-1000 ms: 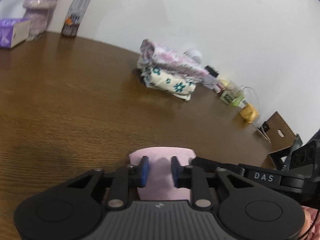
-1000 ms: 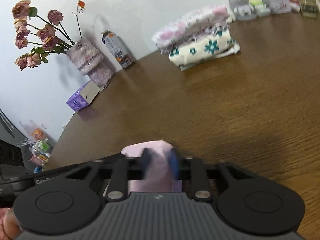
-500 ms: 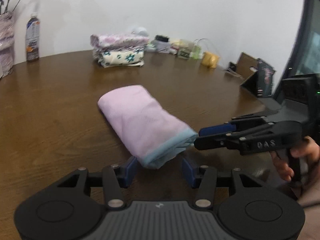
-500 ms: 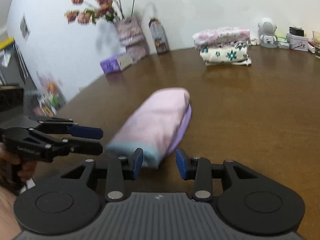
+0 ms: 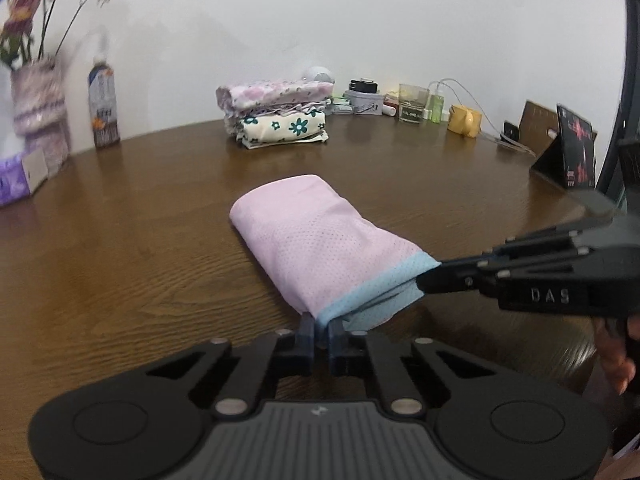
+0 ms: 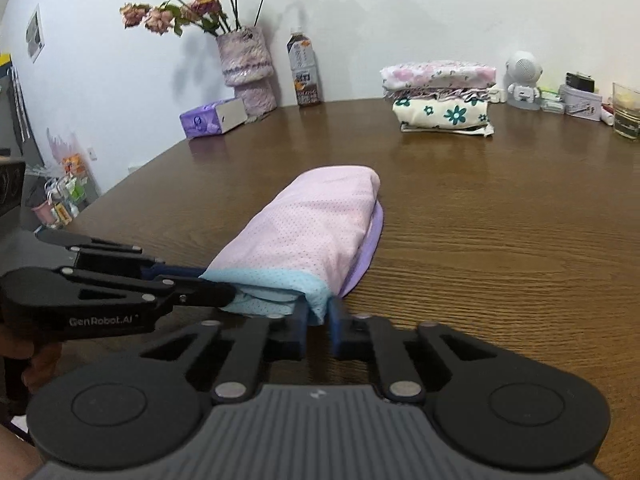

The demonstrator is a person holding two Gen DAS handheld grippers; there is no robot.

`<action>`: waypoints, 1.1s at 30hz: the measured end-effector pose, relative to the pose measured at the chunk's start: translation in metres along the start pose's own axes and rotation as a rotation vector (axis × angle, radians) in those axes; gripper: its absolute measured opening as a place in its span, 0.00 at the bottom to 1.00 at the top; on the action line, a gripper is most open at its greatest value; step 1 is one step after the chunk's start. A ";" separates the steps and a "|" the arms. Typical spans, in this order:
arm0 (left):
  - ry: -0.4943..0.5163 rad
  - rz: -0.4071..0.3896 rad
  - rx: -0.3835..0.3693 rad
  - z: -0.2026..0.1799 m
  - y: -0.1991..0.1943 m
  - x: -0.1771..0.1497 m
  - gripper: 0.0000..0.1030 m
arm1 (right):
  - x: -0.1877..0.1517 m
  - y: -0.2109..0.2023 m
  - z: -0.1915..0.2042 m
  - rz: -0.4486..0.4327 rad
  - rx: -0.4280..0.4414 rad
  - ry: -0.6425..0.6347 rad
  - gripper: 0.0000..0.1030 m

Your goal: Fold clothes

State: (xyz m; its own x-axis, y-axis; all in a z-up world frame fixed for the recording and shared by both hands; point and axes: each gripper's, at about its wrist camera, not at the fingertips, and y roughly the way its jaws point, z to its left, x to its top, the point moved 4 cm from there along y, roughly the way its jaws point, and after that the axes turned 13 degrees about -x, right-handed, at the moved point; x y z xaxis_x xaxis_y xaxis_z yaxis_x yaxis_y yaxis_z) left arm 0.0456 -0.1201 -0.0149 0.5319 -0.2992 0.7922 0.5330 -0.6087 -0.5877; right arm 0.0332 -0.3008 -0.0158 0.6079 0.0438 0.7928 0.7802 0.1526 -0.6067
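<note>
Half a second ago both grippers stood spread at the garment's (image 5: 316, 236) blue hem, and now the left gripper (image 5: 320, 330) and right gripper (image 6: 320, 316) each pinch a corner of it on the table (image 5: 120, 248), probably ready for another fold.

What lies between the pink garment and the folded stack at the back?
Only bare table: both wrist views show open wood between the pink garment and the folded stack.
</note>
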 end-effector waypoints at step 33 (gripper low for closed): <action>-0.482 -0.059 -0.192 0.069 0.008 0.034 0.39 | 0.032 0.017 -0.027 0.086 0.121 0.282 0.31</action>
State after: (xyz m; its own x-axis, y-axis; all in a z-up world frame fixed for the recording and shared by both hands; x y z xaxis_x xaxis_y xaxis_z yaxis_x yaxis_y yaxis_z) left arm 0.1132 -0.0849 -0.0039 0.7716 0.0844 0.6305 0.4649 -0.7514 -0.4682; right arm 0.0698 -0.3235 -0.0017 0.7009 -0.2109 0.6814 0.7114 0.2768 -0.6460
